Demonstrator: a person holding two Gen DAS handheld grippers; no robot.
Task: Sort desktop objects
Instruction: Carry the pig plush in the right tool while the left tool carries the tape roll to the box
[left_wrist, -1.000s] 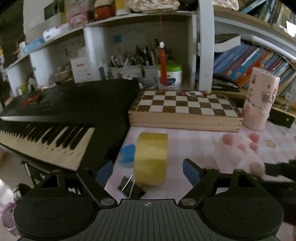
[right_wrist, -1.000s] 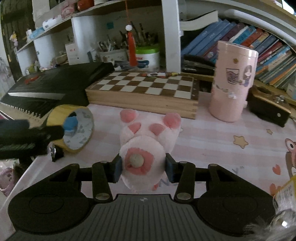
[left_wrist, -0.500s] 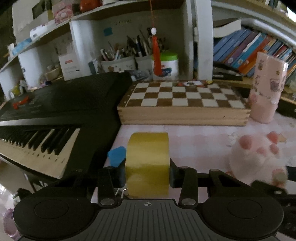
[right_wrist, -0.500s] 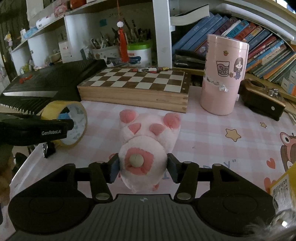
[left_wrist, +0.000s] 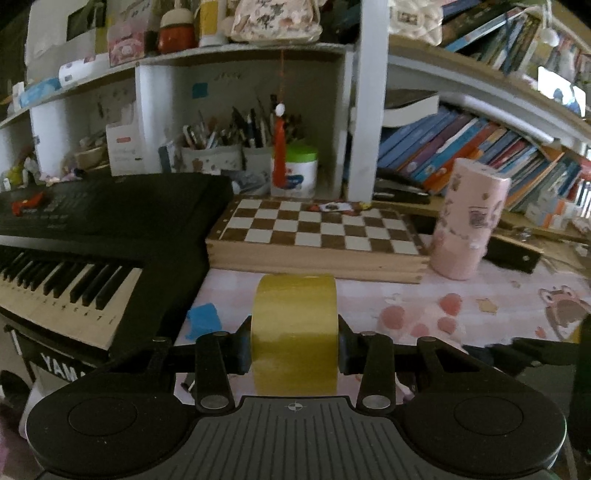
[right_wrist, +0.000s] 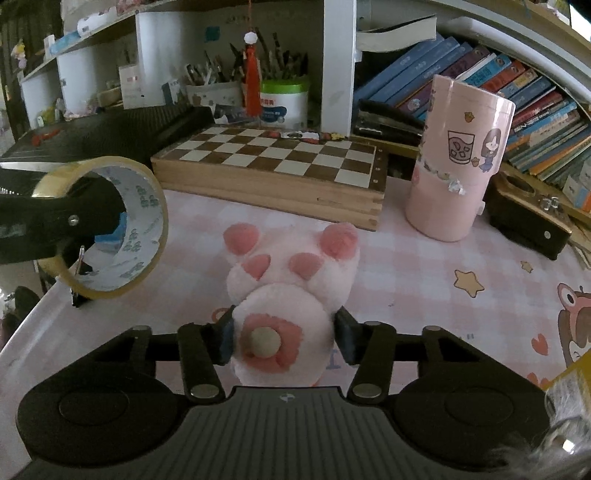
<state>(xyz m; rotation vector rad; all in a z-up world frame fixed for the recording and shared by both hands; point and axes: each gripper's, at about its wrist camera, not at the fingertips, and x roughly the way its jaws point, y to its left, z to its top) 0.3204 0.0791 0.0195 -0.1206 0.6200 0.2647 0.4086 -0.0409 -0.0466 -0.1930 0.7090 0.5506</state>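
A roll of yellow tape (left_wrist: 294, 325) stands on edge between the pads of my left gripper (left_wrist: 294, 345), which is shut on its two flat sides. In the right wrist view the tape roll (right_wrist: 144, 236) hangs just above the desk's left edge, with a left gripper finger (right_wrist: 70, 221) across its hole. A pink plush paw (right_wrist: 295, 273) lies on the checked pink desk mat (right_wrist: 406, 280). My right gripper (right_wrist: 285, 338) has its jaws closing on the paw's near end, pads pressing into the fur. The paw (left_wrist: 424, 317) also shows right of the tape.
A wooden chessboard box (right_wrist: 273, 162) lies behind the paw and a pink tumbler (right_wrist: 458, 162) stands to its right. A black keyboard (left_wrist: 92, 236) fills the left. A binder clip (right_wrist: 79, 269) and a blue scrap (left_wrist: 203, 317) lie under the tape. Shelves with books rise behind.
My left gripper's jaws, open around the tape a second ago, have shut on it and raised it a little. The right gripper has stayed on the paw.
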